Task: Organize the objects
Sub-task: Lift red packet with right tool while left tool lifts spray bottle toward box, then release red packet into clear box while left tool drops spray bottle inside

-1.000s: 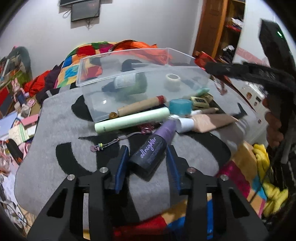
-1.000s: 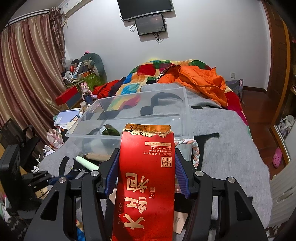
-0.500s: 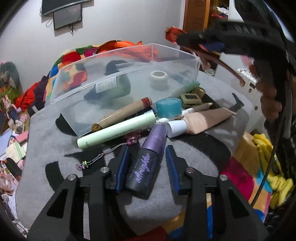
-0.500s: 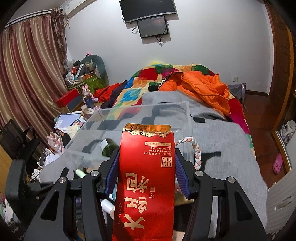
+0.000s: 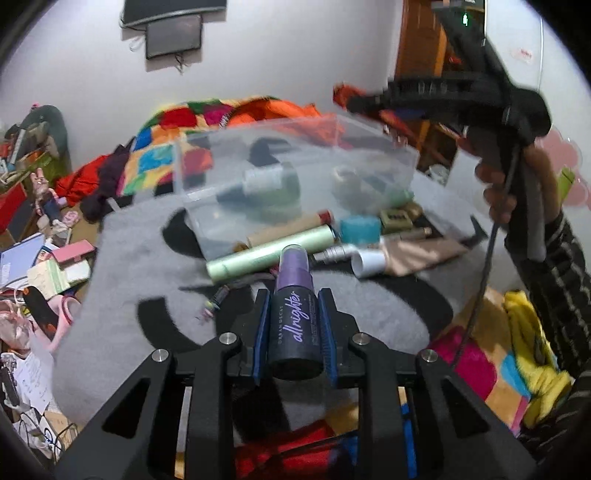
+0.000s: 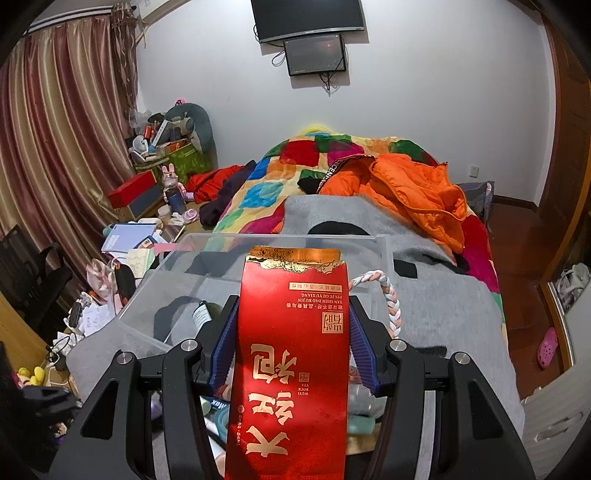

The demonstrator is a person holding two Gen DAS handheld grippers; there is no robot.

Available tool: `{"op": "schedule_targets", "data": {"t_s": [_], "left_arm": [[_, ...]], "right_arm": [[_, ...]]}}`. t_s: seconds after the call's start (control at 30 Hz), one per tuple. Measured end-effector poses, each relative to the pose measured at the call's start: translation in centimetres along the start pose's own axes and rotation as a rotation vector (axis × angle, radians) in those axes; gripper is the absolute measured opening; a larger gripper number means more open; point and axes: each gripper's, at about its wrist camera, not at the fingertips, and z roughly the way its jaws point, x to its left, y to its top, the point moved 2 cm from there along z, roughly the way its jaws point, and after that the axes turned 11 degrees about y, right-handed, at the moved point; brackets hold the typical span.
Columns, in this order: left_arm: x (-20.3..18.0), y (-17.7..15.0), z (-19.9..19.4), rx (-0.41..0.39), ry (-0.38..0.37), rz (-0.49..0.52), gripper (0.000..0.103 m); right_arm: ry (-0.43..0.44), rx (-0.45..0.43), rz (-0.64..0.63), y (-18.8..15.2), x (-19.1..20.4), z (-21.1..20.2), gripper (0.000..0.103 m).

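Purple-capped dark spray bottle lies lengthwise between my closing left gripper, cap toward the clear plastic bin ahead; my right gripper holds a red tea packet over it

We're seeing a white wall carrying two dark screens, striped curtains hanging left, a wooden door standing right. A bed is lying under a patchwork quilt and grey blanket. Clutter is piling on the left floor; dark wood flooring is showing right.
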Motion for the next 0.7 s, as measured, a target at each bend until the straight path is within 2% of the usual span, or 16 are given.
{"op": "schedule_targets", "data": {"t_s": [0.17, 0.37, 0.7], "left_arm": [[1.5, 2.8, -0.8, -0.055, 0.021, -0.057, 0.025], [2.2, 6.0, -0.5, -0.104, 0.053, -0.074, 0.025], [2.9, 8.9, 4.4, -0.056, 0.065, -0.103, 0.025]], "right_arm": [[0.008, 0.007, 0.002, 0.7, -0.2, 0.7, 0.051], [0.000, 0.024, -0.018, 1.6, -0.3, 1.9, 0.051], [0.026, 0.075, -0.026, 1.8, -0.3, 4.4, 0.051]]}}
